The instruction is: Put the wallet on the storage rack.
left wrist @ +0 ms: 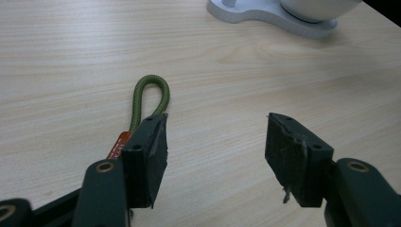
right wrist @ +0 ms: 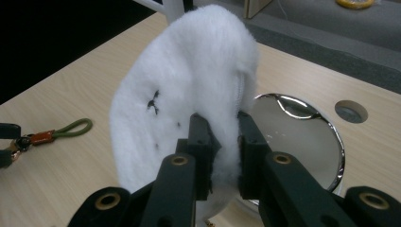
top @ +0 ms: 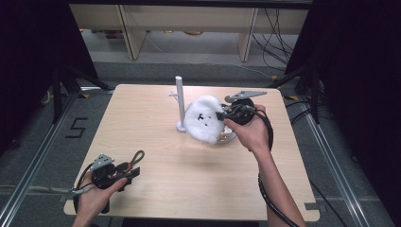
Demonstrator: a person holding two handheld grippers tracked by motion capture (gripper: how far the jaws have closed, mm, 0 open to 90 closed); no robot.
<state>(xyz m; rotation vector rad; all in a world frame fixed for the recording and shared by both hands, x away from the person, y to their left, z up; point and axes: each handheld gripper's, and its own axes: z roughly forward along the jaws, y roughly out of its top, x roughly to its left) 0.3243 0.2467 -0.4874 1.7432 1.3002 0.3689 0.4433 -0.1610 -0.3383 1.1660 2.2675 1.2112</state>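
Upright, the fluffy white plush pouch (right wrist: pixel 184 85) shows small black marks.

Lab — floor rails (top: pixel 33 156), trailing cables (top: pixel 279 33)

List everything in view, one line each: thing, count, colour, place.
plush toy: one, white with black face marks, mid-table, pinched by the right gripper
metal bowl: one, shiny silver, behind the plush toy
stand: one, white post on a flat base, left of the plush toy
cord loop: one, green with an orange tag, near-left of the table
table: one, light wood
left gripper: one, black, open, beside the cord loop
right gripper: one, black, shut on the plush toy
hands: two, holding the grippers
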